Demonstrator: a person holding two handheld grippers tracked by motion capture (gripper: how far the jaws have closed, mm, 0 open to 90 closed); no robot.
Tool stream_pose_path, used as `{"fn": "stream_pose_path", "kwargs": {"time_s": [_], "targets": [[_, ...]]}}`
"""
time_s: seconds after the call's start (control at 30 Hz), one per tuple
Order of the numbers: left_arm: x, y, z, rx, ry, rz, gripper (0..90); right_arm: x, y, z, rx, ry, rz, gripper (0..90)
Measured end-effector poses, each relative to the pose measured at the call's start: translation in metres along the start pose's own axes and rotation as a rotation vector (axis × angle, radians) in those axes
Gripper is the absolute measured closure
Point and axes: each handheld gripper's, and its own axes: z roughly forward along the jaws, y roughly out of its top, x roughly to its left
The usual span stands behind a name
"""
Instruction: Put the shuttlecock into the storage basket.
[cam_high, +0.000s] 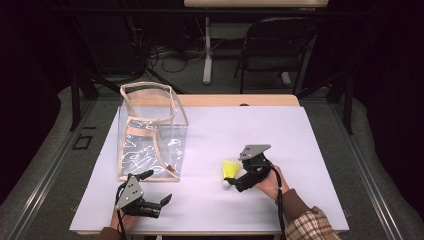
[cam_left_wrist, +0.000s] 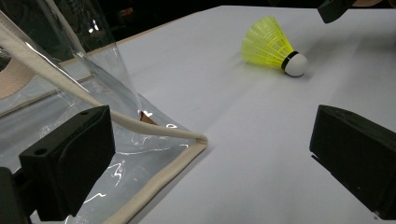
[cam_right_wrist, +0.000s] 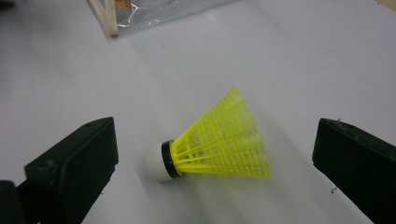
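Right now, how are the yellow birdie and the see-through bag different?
The shuttlecock is bright yellow with a white tip; the clear bag is see-through with beige trim. The shuttlecock lies on its side, while the clear bag stands upright with its top open. The shuttlecock is far smaller than the clear bag. The right gripper is open around the shuttlecock; the left gripper is open beside the clear bag's corner. Both rest on the white table.

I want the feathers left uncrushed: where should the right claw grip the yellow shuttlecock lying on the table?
Probably at the white cork head and black band of the shuttlecock, coming from above with the right claw open astride it. It lies on its side, and the mesh skirt looks flimsy.
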Motion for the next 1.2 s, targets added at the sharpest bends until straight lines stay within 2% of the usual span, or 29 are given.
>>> {"fn": "stream_pose_path", "kwargs": {"time_s": [0.83, 1.2], "targets": [[0.0, 0.0, 0.0, 0.004, 0.001, 0.004, 0.0, -0.009, 0.013, 0.012, 0.053, 0.032, 0.026, 8.7], [0.0, 0.001, -0.001, 0.002, 0.014, 0.012, 0.0, -0.011, 0.015, 0.017, 0.08, 0.025, 0.036, 24.2]]}}
